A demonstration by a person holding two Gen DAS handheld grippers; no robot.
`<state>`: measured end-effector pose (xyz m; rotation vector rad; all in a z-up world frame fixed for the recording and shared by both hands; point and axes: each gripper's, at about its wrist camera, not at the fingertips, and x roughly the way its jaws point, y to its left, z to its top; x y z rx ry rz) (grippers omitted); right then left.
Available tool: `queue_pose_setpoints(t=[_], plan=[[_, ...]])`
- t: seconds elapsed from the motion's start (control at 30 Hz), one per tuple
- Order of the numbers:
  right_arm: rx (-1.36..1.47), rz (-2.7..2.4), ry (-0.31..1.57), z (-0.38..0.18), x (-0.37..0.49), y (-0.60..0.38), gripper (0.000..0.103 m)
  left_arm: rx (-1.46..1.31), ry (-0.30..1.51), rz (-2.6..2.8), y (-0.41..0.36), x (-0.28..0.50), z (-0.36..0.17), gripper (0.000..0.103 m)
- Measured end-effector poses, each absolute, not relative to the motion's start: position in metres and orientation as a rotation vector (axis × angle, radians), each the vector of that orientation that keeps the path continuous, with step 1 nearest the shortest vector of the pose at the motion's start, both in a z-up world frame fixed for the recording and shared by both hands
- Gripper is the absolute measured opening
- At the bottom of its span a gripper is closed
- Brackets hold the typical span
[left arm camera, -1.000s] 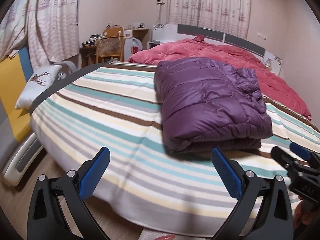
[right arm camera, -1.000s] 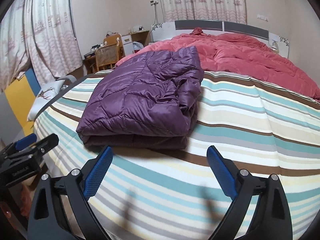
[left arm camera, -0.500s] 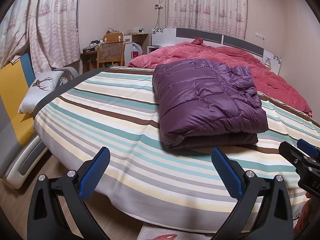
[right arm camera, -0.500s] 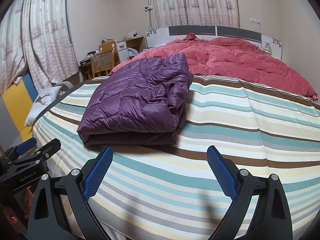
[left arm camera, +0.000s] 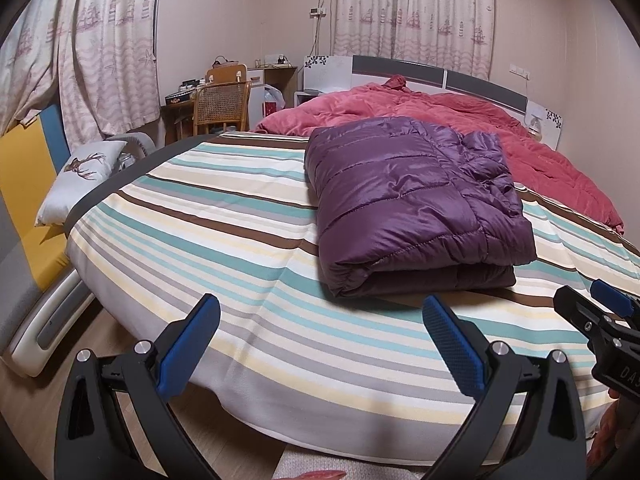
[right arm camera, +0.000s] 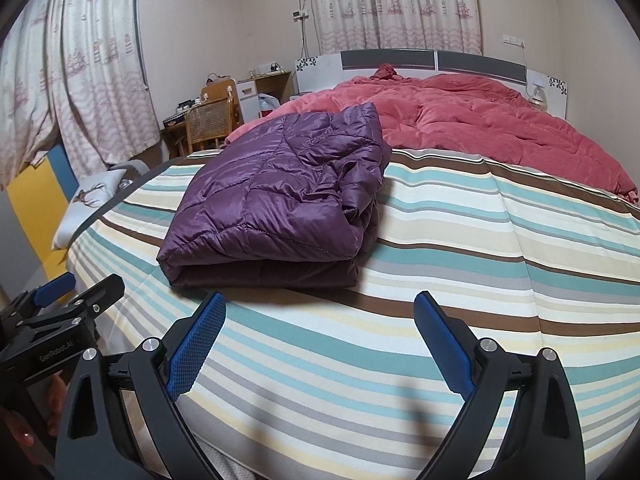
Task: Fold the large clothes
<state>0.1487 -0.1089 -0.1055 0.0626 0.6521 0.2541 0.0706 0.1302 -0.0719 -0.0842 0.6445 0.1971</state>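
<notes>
— Quilting first: what does the purple puffer jacket look like?

— Shiny, stitched in wide padded panels, folded into a thick rectangular bundle of stacked layers. The rounded fold faces the foot edge of the bed, and a darker, matte layer shows underneath along that near side. Its right side is crumpled, with loose puckered folds where the fabric bunches.

— And where does it lie?

— On the striped bedspread, toward the middle of the bed, well in from the left edge and a little back from the foot edge. Its far end reaches the red quilt heaped toward the headboard.

— From left to right, what else is there?

— A white cushion with a deer print leans off the bed's left edge, next to a yellow and blue pad. Behind it stands a cane-backed chair at a small desk.

— The tongs?

— The left gripper hangs over the foot edge with its blue pads spread wide, holding nothing. The right gripper is likewise spread wide and empty, above the stripes just short of the jacket's near fold. Neither touches the jacket. Each one appears at the margin of the other's view, with a hand partly visible behind it.
</notes>
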Motion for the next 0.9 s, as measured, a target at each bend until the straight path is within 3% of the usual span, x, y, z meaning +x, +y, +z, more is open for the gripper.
queue_pose_setpoints(t=[0.9], plan=[[0.059, 0.27, 0.662, -0.1076, 0.1492, -0.105, 0.094, -0.1, 0.642, 0.166, 0.1242, 0.0707, -0.0719, 0.101]])
